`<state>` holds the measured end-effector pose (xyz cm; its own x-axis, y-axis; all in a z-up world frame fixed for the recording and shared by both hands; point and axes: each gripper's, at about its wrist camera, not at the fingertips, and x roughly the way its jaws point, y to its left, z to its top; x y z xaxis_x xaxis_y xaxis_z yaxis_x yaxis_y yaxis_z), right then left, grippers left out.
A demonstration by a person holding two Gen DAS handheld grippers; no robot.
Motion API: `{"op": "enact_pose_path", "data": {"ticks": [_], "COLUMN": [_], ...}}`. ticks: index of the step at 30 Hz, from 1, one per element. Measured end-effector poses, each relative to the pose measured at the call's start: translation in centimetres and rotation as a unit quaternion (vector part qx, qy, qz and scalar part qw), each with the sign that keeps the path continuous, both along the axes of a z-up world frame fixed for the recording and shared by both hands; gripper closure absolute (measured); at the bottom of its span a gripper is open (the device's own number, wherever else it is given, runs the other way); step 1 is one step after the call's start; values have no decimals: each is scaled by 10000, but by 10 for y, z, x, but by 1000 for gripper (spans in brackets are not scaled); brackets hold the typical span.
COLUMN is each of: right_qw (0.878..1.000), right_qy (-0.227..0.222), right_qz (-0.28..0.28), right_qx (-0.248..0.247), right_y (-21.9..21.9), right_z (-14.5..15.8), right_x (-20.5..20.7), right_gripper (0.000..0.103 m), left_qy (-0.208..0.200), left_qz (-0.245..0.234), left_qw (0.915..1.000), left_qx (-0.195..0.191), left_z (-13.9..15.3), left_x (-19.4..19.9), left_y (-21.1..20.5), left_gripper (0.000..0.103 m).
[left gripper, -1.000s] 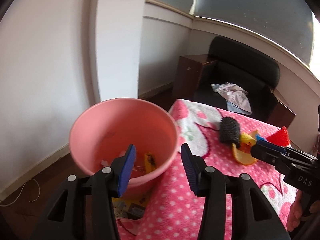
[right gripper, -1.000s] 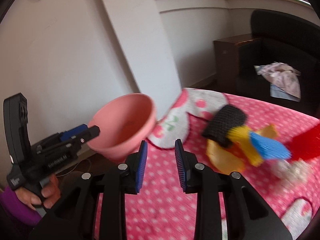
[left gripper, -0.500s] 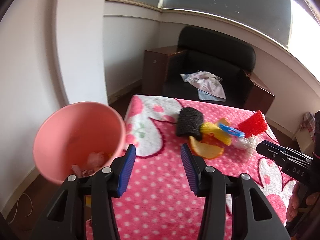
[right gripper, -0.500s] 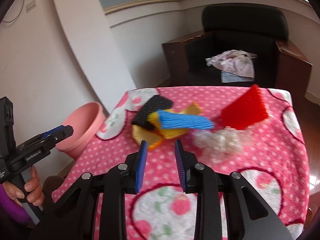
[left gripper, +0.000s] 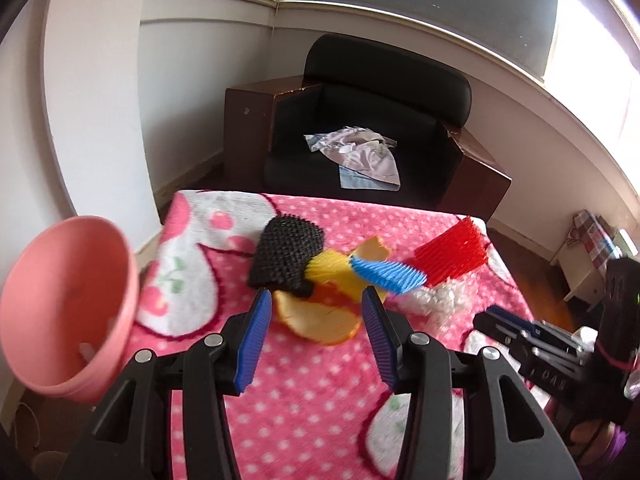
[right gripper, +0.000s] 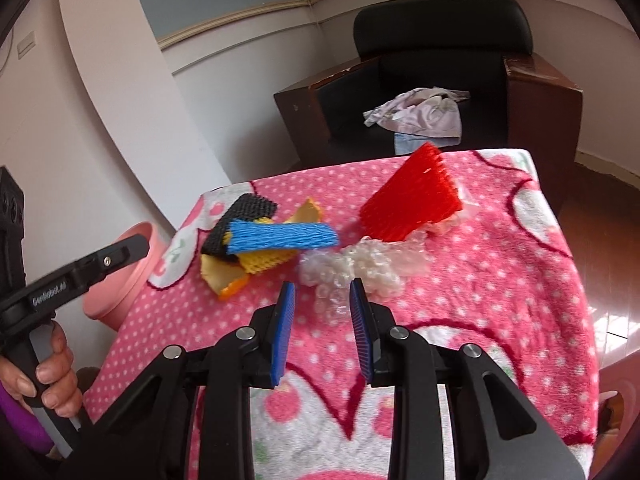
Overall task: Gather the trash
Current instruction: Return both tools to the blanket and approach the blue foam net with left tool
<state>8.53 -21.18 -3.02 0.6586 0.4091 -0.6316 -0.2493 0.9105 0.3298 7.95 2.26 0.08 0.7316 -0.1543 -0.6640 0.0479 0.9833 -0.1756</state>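
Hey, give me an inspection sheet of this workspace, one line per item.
Surface: pink dotted blanket covering the table.
Job's things: black foam net, blue foam net, yellow foam net, red foam net, orange peel, bubble wrap piled together; pink bucket beside the table.
Clutter: nothing seen.
Grippers: left gripper and right gripper open, empty.
Cables: nothing seen.
Surroundings: black armchair holding crumpled cloth.
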Motion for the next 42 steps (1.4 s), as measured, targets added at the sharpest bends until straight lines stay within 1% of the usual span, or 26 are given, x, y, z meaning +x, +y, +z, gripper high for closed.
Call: {"op": "enact_pose_path", "data": {"ticks": [4, 6, 9, 15, 24, 31, 42], "right_qw": [9999, 9998, 9997, 9994, 9990, 9986, 9981], "right_qy": [-88, -83, -62, -39, -4, 20, 37], "right_qz": [-109, -162, -227, -252, -200, -222, -217], "right_qx": [-19, 6, 94, 250, 402, 489, 578], "right_y": [-10, -16, -25, -35, -44, -52, -56], "right_z": [1, 0, -2, -6, -13, -16, -18], "right_x": [-5, -6, -6, -7, -7, -8, -8], "right_gripper": [74, 74, 74, 74, 74, 74, 74], "left_qy": [193, 346, 449, 526, 578, 701, 695], "left_qz": [141, 251, 380, 506, 477, 505, 495], "left_qw": [9993, 9980, 9967, 9964, 9971, 9962, 9963], "left_qx": [-295, -465, -557, -438, -154, -66, 43], "left_z": [-6, -8, -9, -8, -7, -10, -9], "left_x": [16, 25, 32, 41, 46, 53, 52], "left_y": [-2, -3, -5, -14, -34, -42, -50], "left_gripper": [56, 54, 52, 52, 52, 52, 52]}}
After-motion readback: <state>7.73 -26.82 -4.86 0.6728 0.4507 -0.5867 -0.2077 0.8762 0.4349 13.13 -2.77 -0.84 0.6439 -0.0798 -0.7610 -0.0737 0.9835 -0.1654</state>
